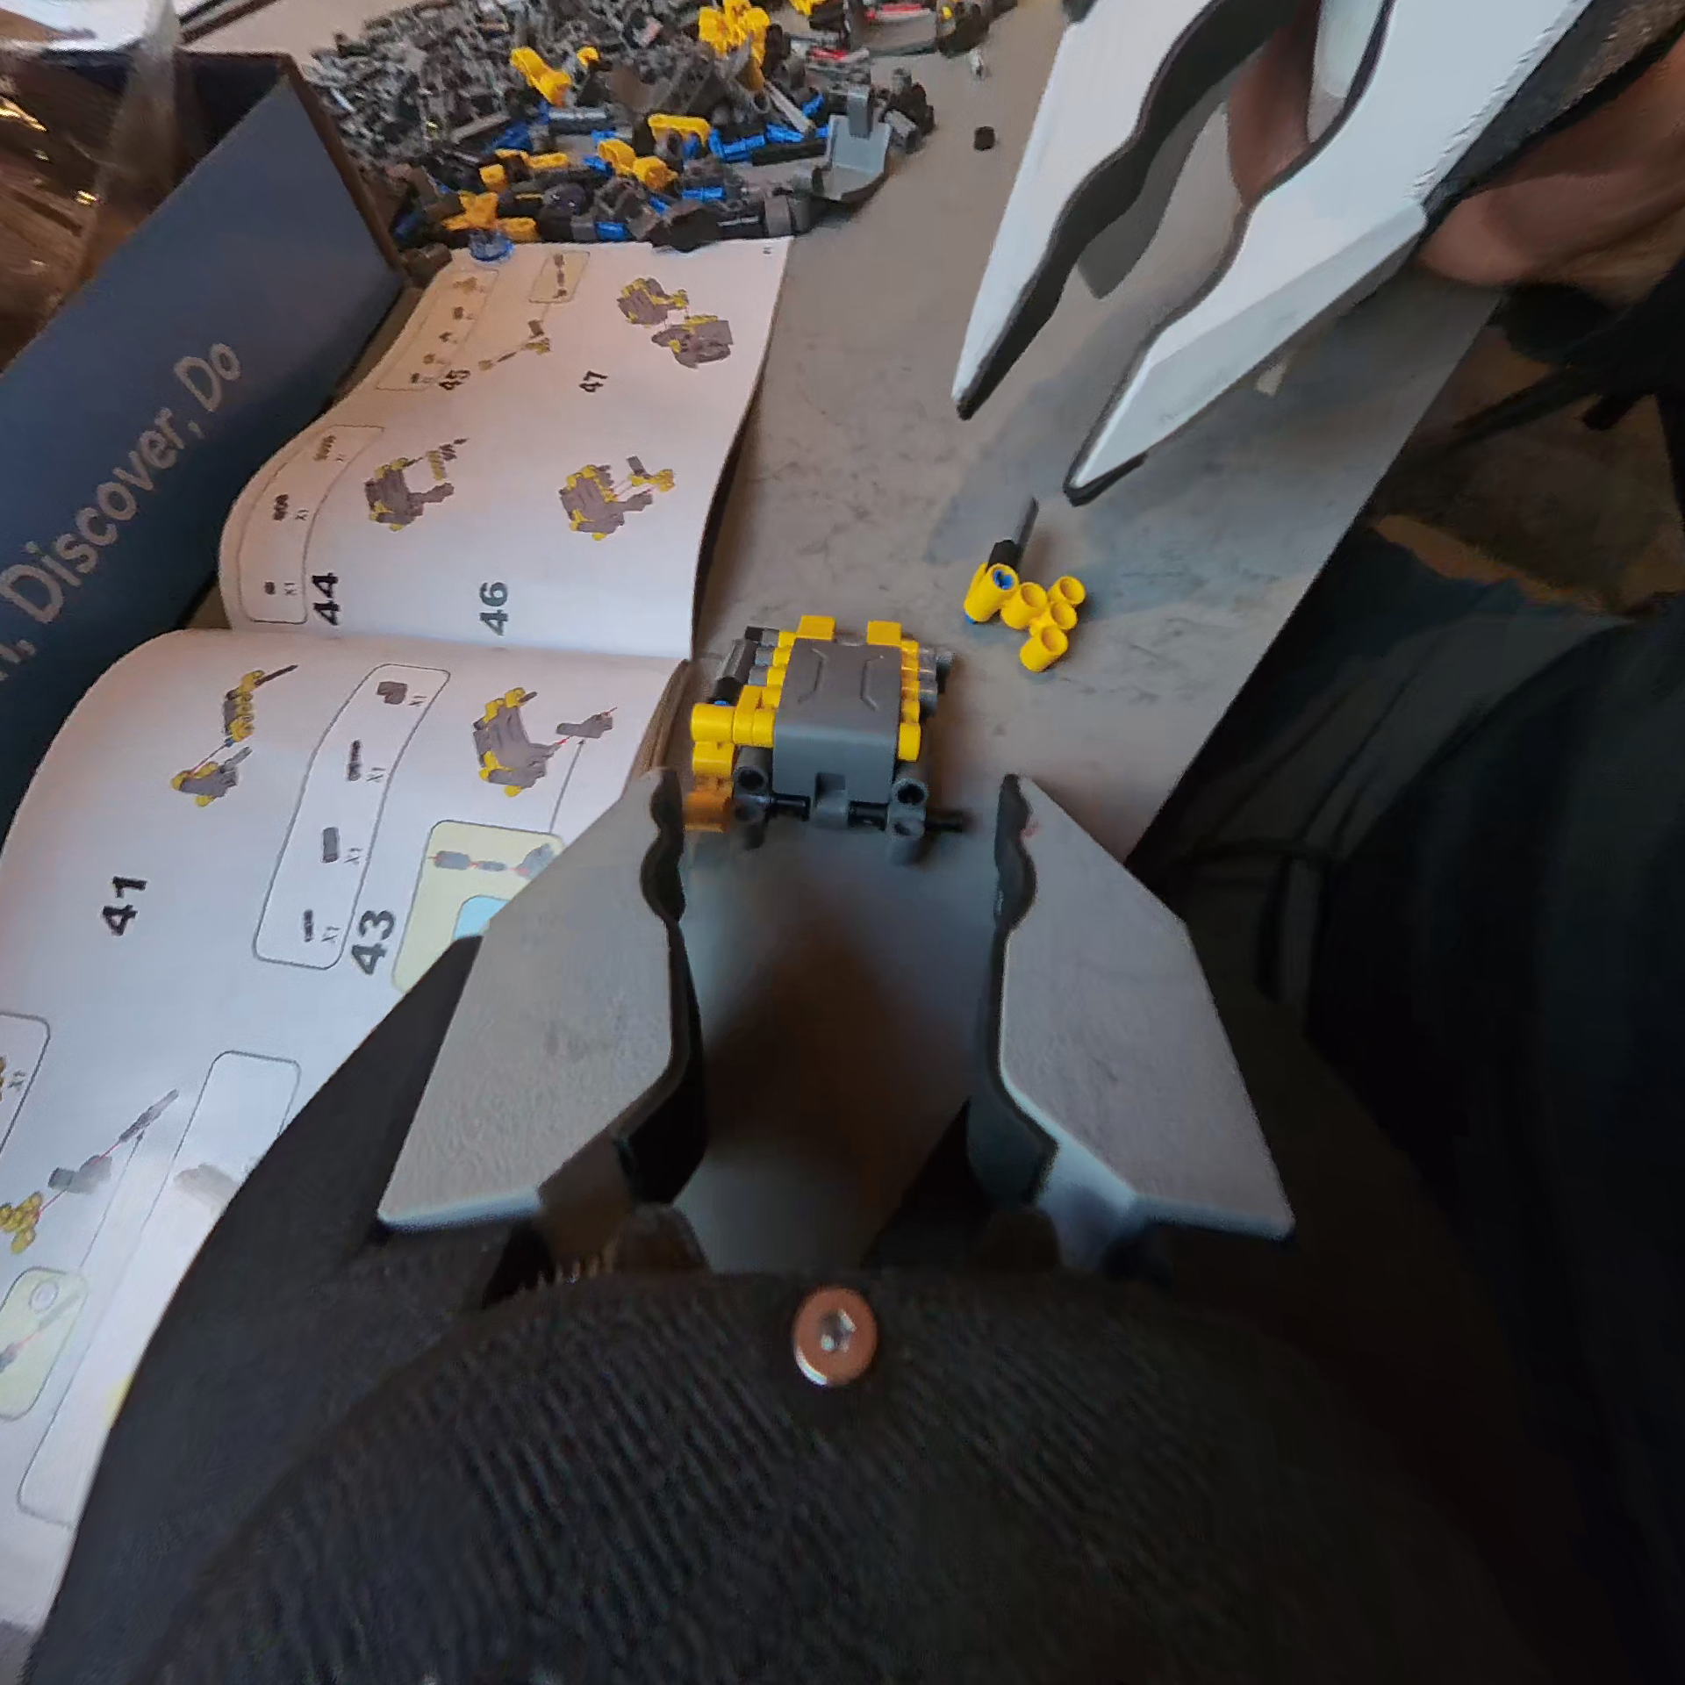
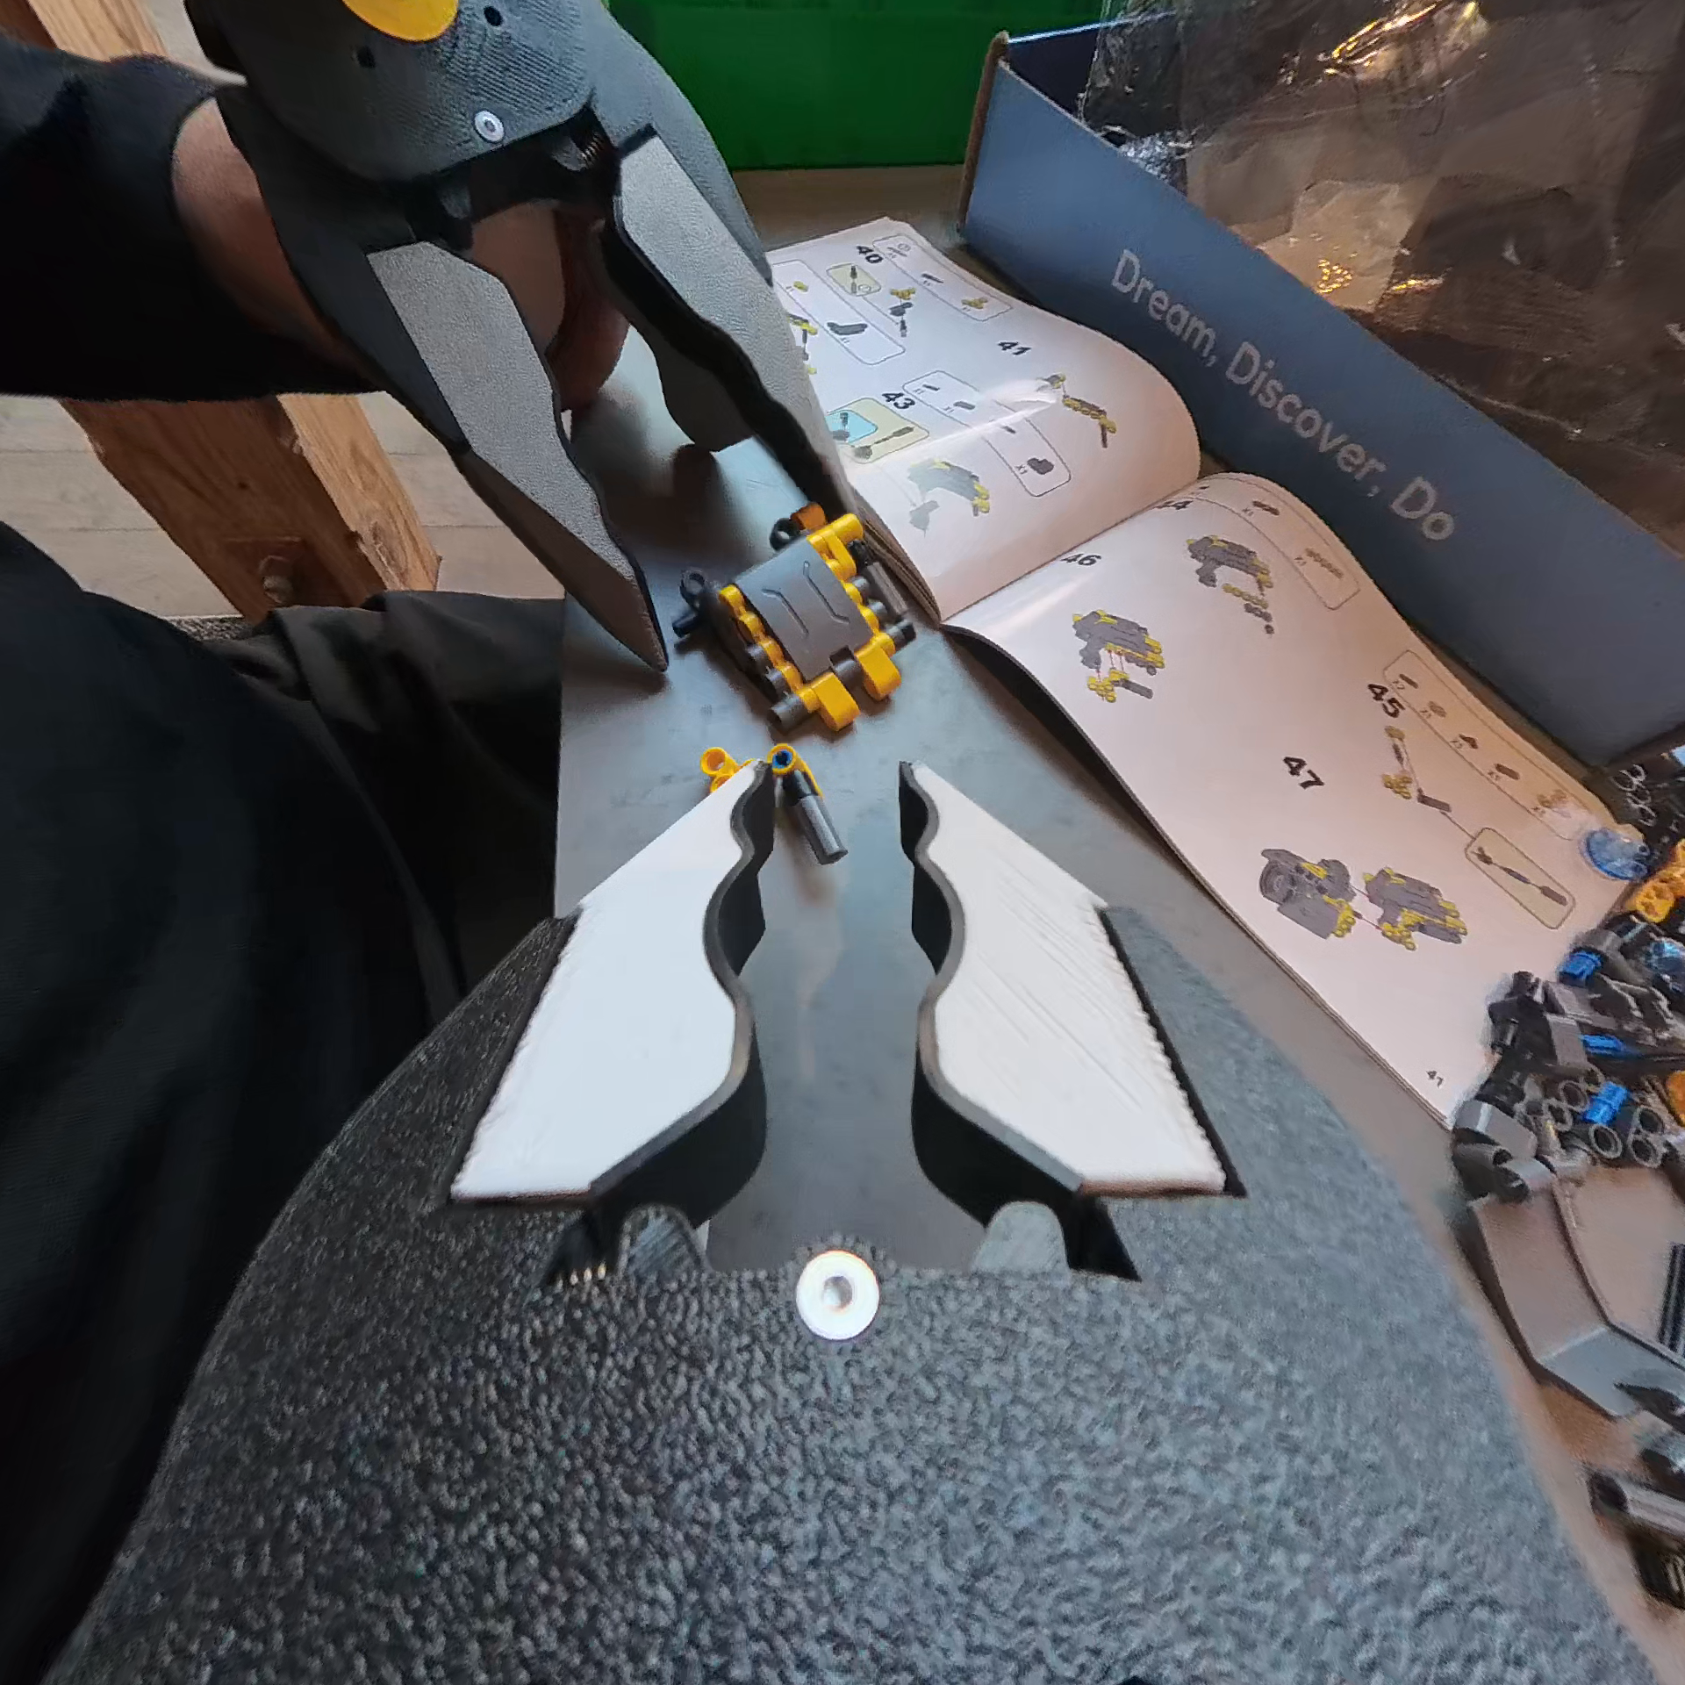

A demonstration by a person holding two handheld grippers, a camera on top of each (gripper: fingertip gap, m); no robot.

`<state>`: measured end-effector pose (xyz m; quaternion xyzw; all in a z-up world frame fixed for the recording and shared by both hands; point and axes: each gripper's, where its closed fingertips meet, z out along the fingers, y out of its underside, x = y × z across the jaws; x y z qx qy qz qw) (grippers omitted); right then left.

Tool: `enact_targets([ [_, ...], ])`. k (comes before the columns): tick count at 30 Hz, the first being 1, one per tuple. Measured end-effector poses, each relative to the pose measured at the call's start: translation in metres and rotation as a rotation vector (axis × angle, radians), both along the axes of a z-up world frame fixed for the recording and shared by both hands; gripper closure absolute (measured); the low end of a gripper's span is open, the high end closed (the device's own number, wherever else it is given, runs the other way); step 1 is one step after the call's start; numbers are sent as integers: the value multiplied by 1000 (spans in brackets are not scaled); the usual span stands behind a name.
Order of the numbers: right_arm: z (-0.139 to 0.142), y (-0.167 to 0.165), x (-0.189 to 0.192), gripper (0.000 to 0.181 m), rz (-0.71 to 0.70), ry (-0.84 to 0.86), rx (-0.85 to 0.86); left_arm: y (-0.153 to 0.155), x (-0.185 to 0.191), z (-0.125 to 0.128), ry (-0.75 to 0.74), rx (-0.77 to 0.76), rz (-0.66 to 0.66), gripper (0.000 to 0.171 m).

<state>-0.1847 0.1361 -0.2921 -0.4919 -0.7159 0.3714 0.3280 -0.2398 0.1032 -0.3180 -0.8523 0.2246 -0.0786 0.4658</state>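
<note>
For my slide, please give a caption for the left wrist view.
Open left claw just short of a grey-and-yellow brick assembly on a table, beside an open instruction booklet.

Hobby/build bench, looks like: dark worktop (image 1: 875, 383) with an open instruction booklet (image 2: 1213, 693), a loose brick pile (image 1: 620, 137), a navy box (image 2: 1349, 429), and a raw timber post (image 2: 273, 492) beside it.
</note>
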Motion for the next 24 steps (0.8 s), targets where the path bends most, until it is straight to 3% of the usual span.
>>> enact_targets([
  [14,-7,-5,0,155,26,-33,40,3,2,4,8,79,12,109],
  [21,-13,-13,3,139,95,-78,22,4,-3,14,-116,119,41,115],
  [24,-15,-14,4,140,109,-85,30,3,-4,16,-145,131,44,120],
])
